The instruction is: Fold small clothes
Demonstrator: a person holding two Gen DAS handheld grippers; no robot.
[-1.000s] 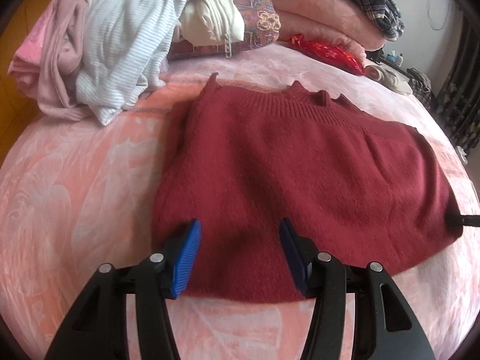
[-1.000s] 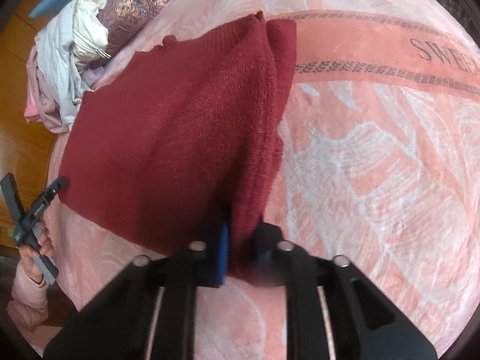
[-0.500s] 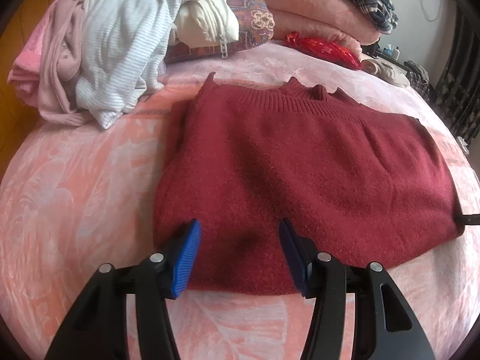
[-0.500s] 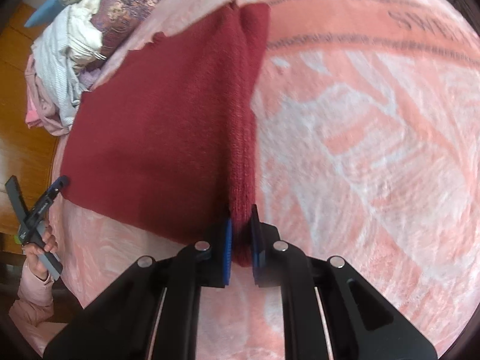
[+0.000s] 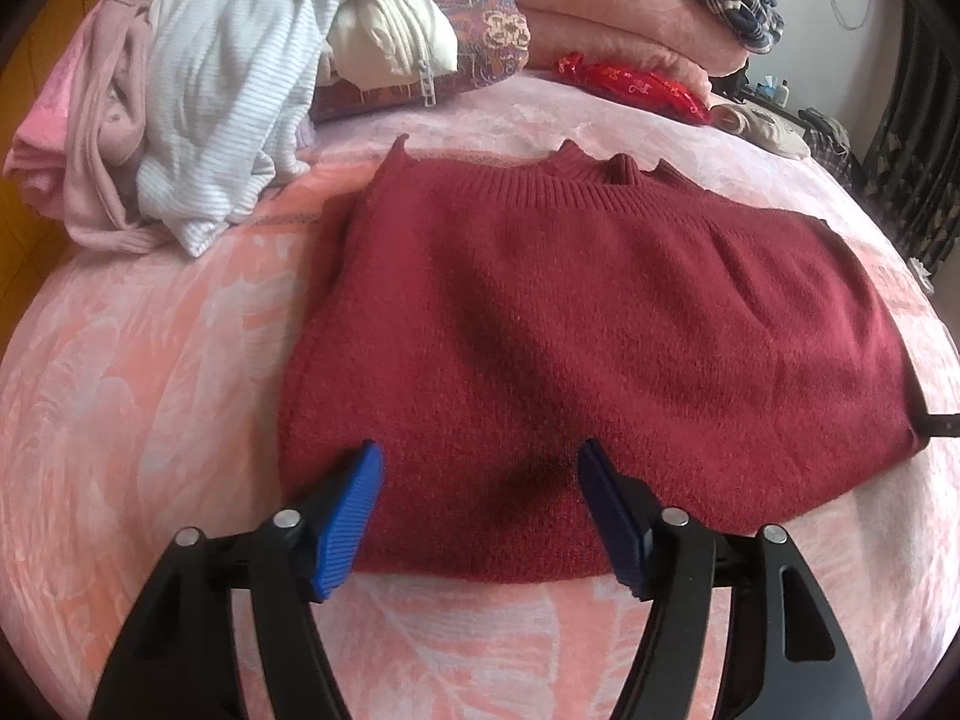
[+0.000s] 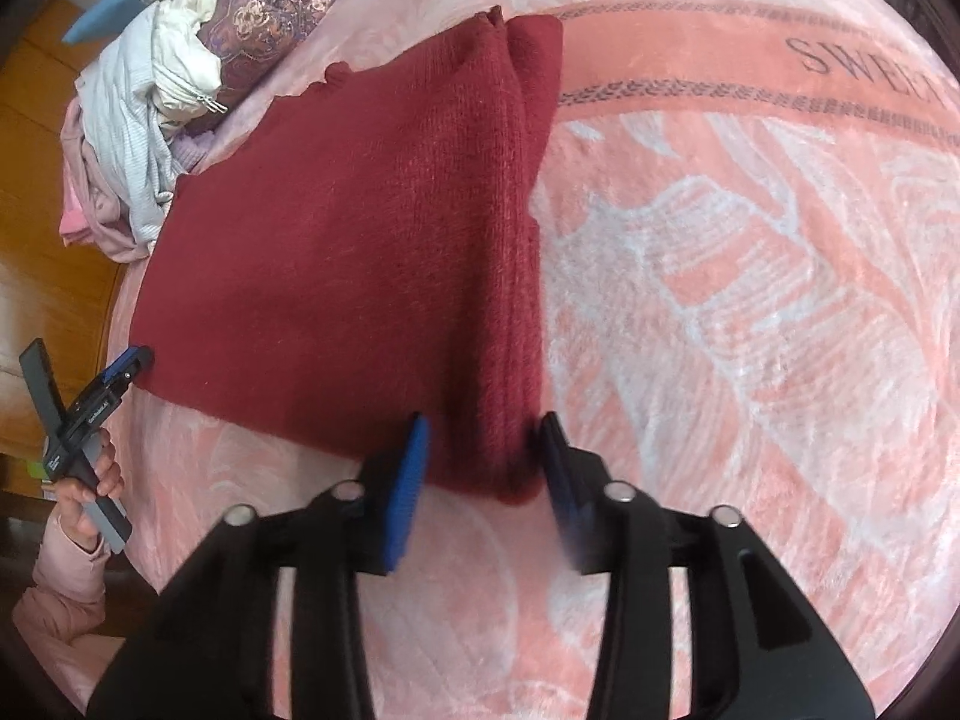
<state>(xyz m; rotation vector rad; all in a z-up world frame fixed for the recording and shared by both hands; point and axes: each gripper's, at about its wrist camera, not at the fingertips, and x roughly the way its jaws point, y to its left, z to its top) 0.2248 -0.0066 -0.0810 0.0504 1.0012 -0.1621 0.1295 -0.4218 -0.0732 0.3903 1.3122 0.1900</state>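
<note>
A dark red knit sweater (image 5: 570,330) lies folded flat on the pink blanket (image 5: 150,390), collar toward the far side. My left gripper (image 5: 480,480) hovers over its near hem with jaws opening and the blue pads clear of the knit. In the right wrist view the sweater (image 6: 336,252) has a doubled sleeve fold along its right side. My right gripper (image 6: 483,450) straddles the near end of that fold, jaws opening, pads off the cloth. A hand (image 6: 90,480) holds the left gripper (image 6: 126,366) at the sweater's left corner.
A heap of white, striped and pink clothes (image 5: 228,90) sits at the back left beside a patterned cushion (image 5: 486,42). Folded pink blankets (image 5: 612,24) and a red packet (image 5: 636,84) lie behind. Bare blanket (image 6: 750,312) spreads to the sweater's right; wooden floor (image 6: 36,192) lies beyond the bed edge.
My right gripper, shut on the sweater's folded edge before, has spread its jaws and let it go. The left jaws have widened a little. The sweater now lies flat.
</note>
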